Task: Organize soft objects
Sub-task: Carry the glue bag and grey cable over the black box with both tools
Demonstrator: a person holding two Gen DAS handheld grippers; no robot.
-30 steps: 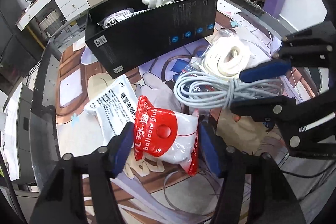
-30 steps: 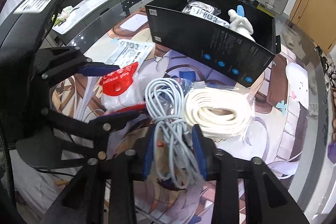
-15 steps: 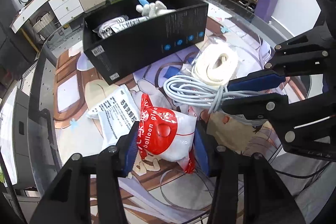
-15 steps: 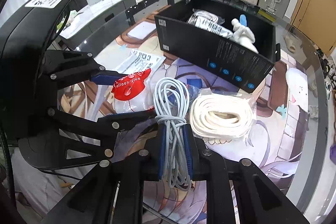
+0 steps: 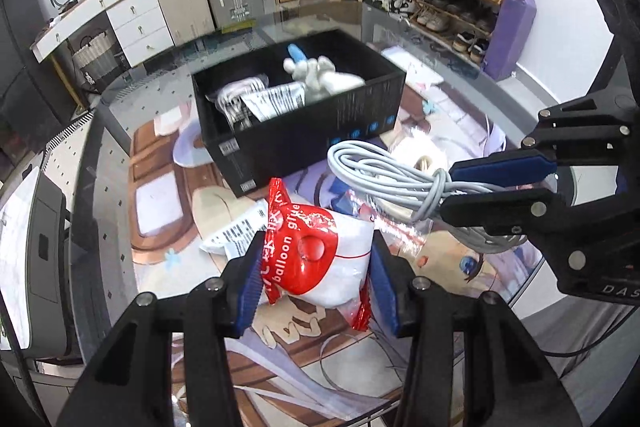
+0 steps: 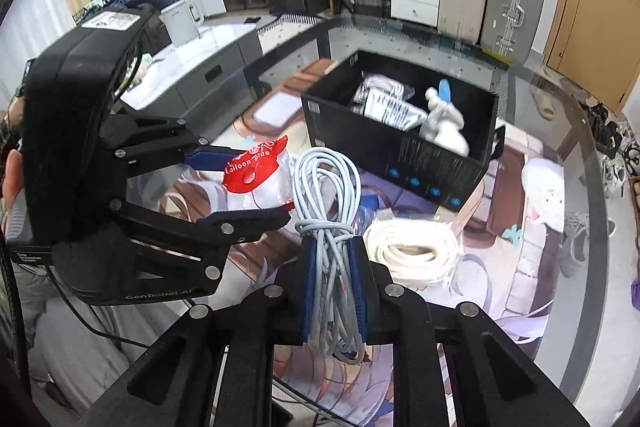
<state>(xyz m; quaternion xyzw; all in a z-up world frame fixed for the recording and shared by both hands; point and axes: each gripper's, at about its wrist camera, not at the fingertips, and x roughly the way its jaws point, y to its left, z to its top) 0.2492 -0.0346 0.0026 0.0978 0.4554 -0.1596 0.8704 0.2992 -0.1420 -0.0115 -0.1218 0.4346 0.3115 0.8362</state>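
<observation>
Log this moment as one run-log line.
left gripper: shut on red-and-white balloon glue bag, lifted | right gripper: shut on bundled grey cable, lifted | black cardboard box: open, ahead

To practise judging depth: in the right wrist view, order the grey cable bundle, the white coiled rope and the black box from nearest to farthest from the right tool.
1. Grey cable bundle: clamped in the right tool.
2. White coiled rope: on the mat, just right of the tool.
3. Black box: farther back, centre-right.
</observation>
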